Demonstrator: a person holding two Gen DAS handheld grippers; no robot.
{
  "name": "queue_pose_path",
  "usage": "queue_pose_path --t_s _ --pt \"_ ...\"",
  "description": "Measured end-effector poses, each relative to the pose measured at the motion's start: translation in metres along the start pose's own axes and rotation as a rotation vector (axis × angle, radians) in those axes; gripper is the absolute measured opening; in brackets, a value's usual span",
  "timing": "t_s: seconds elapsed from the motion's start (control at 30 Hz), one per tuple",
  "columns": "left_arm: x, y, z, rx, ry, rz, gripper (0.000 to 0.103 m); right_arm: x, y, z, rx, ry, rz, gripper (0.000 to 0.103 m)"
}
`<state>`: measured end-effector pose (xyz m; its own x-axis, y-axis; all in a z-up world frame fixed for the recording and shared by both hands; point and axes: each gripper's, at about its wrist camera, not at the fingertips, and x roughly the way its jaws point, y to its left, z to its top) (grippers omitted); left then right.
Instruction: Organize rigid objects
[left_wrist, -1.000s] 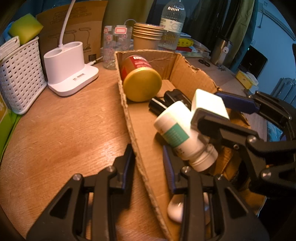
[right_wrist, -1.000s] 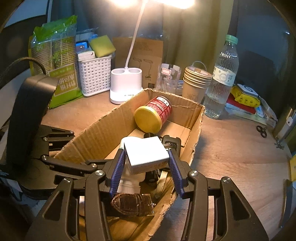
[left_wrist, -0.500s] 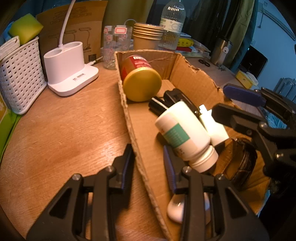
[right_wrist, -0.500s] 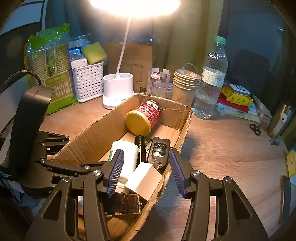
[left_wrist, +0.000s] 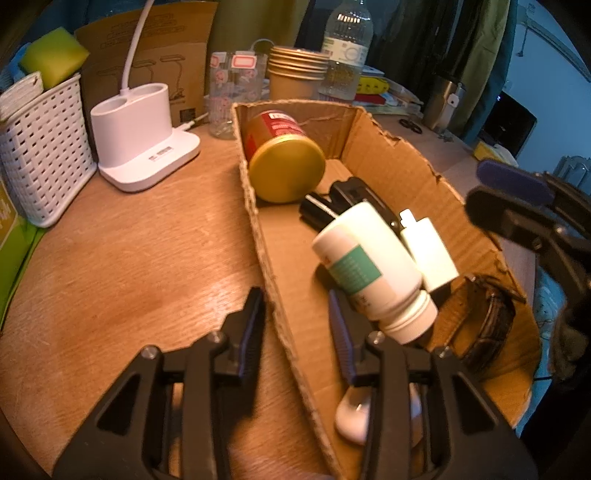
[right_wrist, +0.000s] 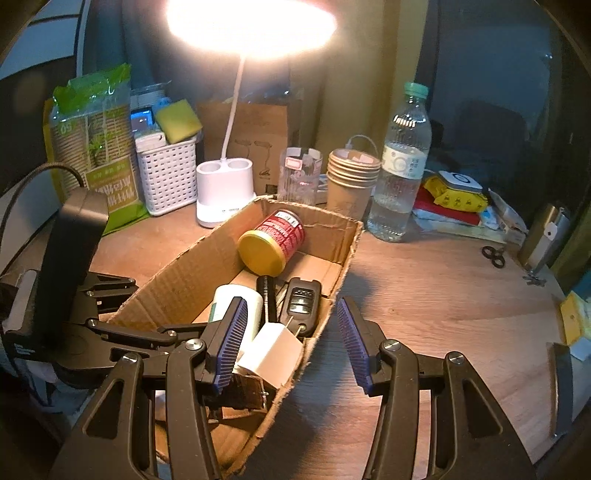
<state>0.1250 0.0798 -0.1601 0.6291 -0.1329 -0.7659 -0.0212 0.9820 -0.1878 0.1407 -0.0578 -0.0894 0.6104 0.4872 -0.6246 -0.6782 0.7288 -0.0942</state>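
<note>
A cardboard box (left_wrist: 391, 166) (right_wrist: 177, 291) lies on the wooden table. In it are a red can with a gold lid (left_wrist: 284, 162) (right_wrist: 271, 242), a white bottle with a green label (left_wrist: 369, 266) (right_wrist: 232, 306), a white charger plug (left_wrist: 428, 251) (right_wrist: 269, 350), a black car key (right_wrist: 301, 302), a black pen (right_wrist: 266, 295) and a dark watch strap (left_wrist: 487, 325). My left gripper (left_wrist: 299, 332) is open and straddles the box's left wall. My right gripper (right_wrist: 291, 339) is open and empty above the box's right wall.
Behind the box stand a white lamp base (left_wrist: 144, 147) (right_wrist: 225, 192), a white basket (left_wrist: 40, 147) (right_wrist: 166, 173), a glass (right_wrist: 299, 173), stacked paper cups (left_wrist: 295, 74) (right_wrist: 351, 181) and a water bottle (right_wrist: 400, 166). Scissors (right_wrist: 493, 254) lie at the right.
My right gripper opened, let go of the white charger plug into the box, and drew back and up. My left gripper has not moved.
</note>
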Motion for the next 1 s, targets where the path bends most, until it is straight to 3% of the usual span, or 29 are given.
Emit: queue_pose_path --t_s 0.07,0.37,0.7,0.83,1.0 --pt "0.000 0.000 0.000 -0.005 0.001 0.008 0.049 -0.004 -0.003 0.000 0.013 -0.004 -0.008 0.054" --pt "-0.006 -0.003 0.000 0.008 -0.026 0.032 0.050 -0.027 -0.009 0.000 0.036 -0.037 -0.043 0.054" --pt "-0.032 -0.020 -0.004 0.060 -0.143 0.100 0.052 -0.066 -0.020 0.002 0.066 -0.099 -0.089 0.054" --pt "-0.048 -0.026 -0.005 0.085 -0.211 0.127 0.060 -0.083 -0.026 0.003 0.079 -0.128 -0.111 0.054" --pt "-0.069 -0.036 0.002 0.110 -0.266 0.138 0.062 -0.108 -0.030 0.002 0.092 -0.173 -0.131 0.054"
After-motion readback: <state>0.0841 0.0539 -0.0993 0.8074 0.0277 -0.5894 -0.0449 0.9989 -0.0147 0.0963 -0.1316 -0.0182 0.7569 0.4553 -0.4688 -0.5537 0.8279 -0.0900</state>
